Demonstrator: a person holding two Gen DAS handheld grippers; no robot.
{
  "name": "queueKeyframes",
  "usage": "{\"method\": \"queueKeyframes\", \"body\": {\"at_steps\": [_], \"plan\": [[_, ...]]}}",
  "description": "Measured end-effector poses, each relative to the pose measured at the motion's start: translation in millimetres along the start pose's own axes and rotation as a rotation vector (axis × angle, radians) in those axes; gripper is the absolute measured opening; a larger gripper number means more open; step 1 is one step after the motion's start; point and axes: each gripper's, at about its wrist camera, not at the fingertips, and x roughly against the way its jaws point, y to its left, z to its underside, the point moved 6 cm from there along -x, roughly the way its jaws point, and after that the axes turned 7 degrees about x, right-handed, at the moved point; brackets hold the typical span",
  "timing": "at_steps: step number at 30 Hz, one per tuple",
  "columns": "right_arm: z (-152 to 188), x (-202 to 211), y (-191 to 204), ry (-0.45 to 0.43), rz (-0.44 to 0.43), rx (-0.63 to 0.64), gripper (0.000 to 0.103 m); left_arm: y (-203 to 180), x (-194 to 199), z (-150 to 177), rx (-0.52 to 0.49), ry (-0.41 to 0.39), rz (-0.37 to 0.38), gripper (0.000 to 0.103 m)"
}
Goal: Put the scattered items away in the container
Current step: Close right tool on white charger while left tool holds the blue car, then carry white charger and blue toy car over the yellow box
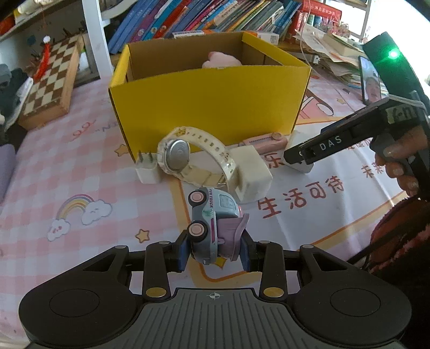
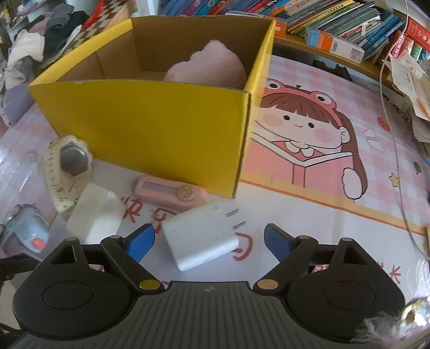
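The tabletop, covered by a pink checked cartoon-print mat, carries everything. Largest on it is the open yellow cardboard box, with a soft pink plush item lying inside against its right wall. Behind the box runs a shelf of colourful books, and a wooden chessboard case sits to the box's left.

Just in front of the box lie the scattered items. A flat white charger with two metal prongs rests between the wide-open fingers of the right gripper, not gripped; the left blue pad is just beside its edge. A cream rubbery block lies touching a translucent cream-strapped wristwatch, which stands on its edge with its metal back showing. A small white plug adapter with upright pins stands just left of the watch. A pink utility knife lies against the box's front wall.

The pale-blue toy truck with pink wheels is clamped on its side between the closed-in fingers of the left gripper, near the watch.
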Motion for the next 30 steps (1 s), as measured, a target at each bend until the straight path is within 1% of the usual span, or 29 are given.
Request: {"method": "queueKeyframes", "body": {"at_steps": [3,6,9,12,13,15,20,24,30], "plan": [[0.4,-3.0,-0.4,0.017,0.008,0.006,0.087,1.0,-0.9,0.8,0.0,0.013,0.01,0.035],[1.5,-6.2,-0.5,0.032,0.004,0.004,0.083,3.7,-0.8,1.3,0.001,0.021,0.023,0.035],[2.2,-6.4,-2.5,0.033,-0.008,-0.009,0.079,9.8,-0.6,0.5,0.008,0.027,0.015,0.035],[3.0,-6.6,-4.4,0.034,-0.02,-0.022,0.071,15.0,2.8,-1.4,0.02,0.018,0.009,0.035],[3.2,-6.7,-5.1,0.034,-0.024,-0.026,0.064,17.5,4.3,-2.3,0.026,0.015,0.006,0.035],[3.7,-6.9,-6.4,0.034,-0.032,-0.034,0.057,23.1,7.3,-4.1,0.038,0.007,-0.001,0.035],[4.9,-6.9,-9.7,0.035,-0.051,-0.056,0.056,37.8,16.1,-9.9,0.049,-0.014,-0.029,0.035],[3.1,7.1,-14.5,0.006,-0.043,-0.058,0.055,48.7,25.0,-16.7,0.047,-0.037,-0.051,0.035],[0.0,32.3,-25.6,-0.049,-0.016,-0.057,0.055,65.9,47.6,-35.2,0.065,-0.112,-0.086,0.035]]}}
